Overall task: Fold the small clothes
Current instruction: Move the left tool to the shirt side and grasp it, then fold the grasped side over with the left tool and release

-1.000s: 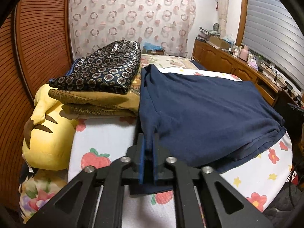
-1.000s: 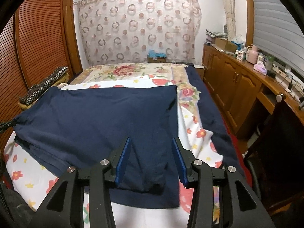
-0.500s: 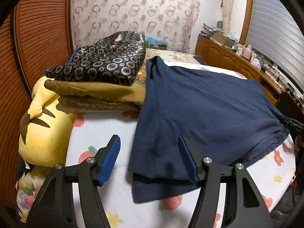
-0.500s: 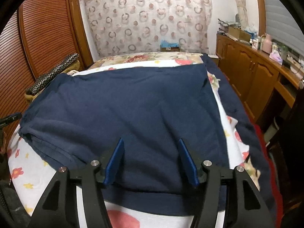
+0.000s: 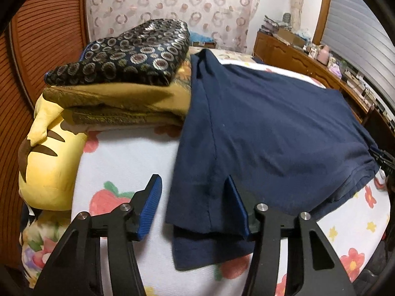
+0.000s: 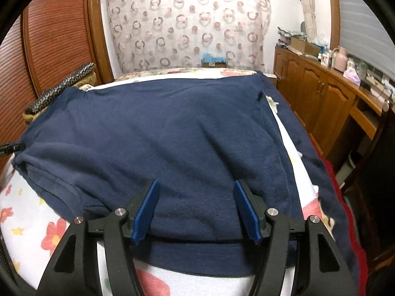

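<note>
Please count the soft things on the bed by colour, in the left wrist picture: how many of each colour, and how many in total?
Navy garment: 1
Black folded cloth with circles: 1
Mustard folded blanket: 1
Yellow plush pillow: 1
Total: 4

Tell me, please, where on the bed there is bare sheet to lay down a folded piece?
Bare floral sheet lies between the yellow plush and the navy shirt, below the stack of folded cloths. A narrower strip borders the shirt's near edge in the right view. The far left, with the stack, is crowded.
</note>
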`<state>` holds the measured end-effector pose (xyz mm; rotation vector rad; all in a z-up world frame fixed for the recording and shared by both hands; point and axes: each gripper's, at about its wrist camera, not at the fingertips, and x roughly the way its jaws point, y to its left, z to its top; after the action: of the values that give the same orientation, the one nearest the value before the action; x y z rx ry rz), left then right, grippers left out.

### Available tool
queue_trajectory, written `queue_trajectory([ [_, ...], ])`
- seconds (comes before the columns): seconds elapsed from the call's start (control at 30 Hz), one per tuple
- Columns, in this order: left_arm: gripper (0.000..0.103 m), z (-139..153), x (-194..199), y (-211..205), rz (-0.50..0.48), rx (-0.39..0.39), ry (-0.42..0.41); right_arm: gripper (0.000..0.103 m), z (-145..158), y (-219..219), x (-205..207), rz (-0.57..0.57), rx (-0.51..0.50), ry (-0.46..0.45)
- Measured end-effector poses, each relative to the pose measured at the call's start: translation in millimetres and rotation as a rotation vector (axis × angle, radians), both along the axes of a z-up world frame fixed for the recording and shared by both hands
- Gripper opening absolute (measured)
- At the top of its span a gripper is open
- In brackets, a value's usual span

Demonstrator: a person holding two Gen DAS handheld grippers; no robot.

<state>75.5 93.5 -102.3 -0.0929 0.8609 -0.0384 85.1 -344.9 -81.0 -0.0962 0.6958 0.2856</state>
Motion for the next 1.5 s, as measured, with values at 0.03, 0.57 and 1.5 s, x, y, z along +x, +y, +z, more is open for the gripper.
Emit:
queue_trajectory([
  [0.03, 0.055, -0.1, -0.9, -0.5, 0.0, 0.006, -0.003, 0.065, 0.2, 1.0, -0.3, 0.001, -0.004, -0.002],
  [0.57, 0.008, 29.5, -5.3, -26.2, -0.135, -0.058, -0.067, 0.068, 0.0, -1.1, 3.7, 0.028, -0.008, 0.006],
  [1.5, 0.008, 114.2, 65.8, -190.5, -0.481, -0.147, -0.228, 0.068, 27.1, -21.5, 2.4, -0.031, -0.041, 0.016],
])
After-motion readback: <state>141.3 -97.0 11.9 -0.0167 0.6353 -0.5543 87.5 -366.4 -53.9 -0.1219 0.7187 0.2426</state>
